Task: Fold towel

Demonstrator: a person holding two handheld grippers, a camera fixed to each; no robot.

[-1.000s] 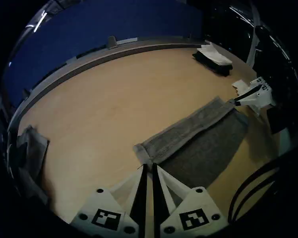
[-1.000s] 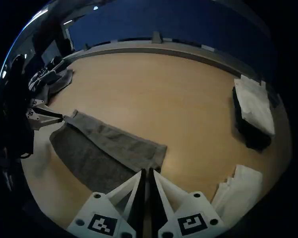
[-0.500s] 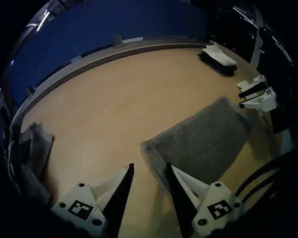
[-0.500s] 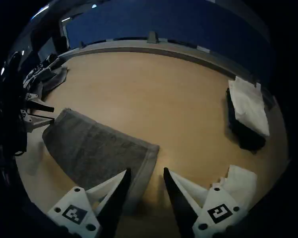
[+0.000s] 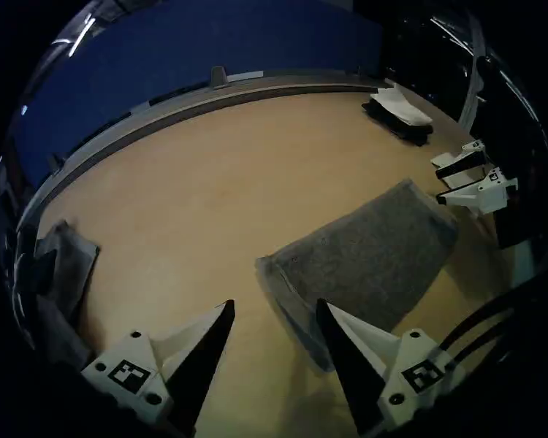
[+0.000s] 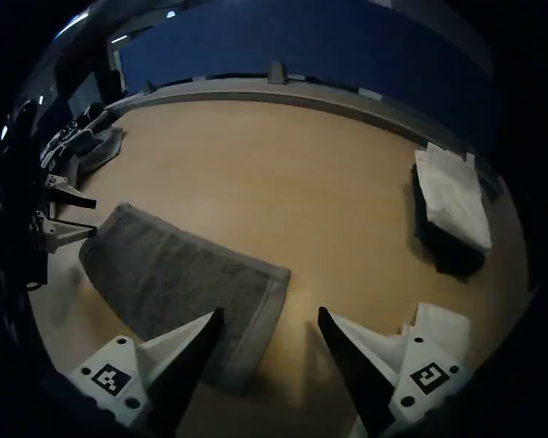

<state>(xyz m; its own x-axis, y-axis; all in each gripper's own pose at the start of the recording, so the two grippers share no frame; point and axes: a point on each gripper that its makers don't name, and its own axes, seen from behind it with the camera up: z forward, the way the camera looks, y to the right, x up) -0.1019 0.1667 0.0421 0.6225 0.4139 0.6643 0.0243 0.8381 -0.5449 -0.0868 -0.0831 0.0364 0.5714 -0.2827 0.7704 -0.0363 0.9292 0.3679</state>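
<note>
Now | left tongs [image 5: 275, 302] spread | right tongs [image 6: 270, 310] spread | towel [image 5: 369, 252] apparently folded, on table [image 5: 201, 182]

no text or number can be read; black-and-white square code markers [image 5: 125, 370] sit on the white fingers [image 5: 186, 340].

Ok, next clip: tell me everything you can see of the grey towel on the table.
The grey towel is a soft, terry-looking cloth with a flatter hemmed band along each short end. It lies flat and smooth on the light wooden table, roughly rectangular, possibly doubled over, though the layers are hard to tell apart. The left gripper and right gripper stand at its opposite short ends, both open, neither clamping it.
</note>
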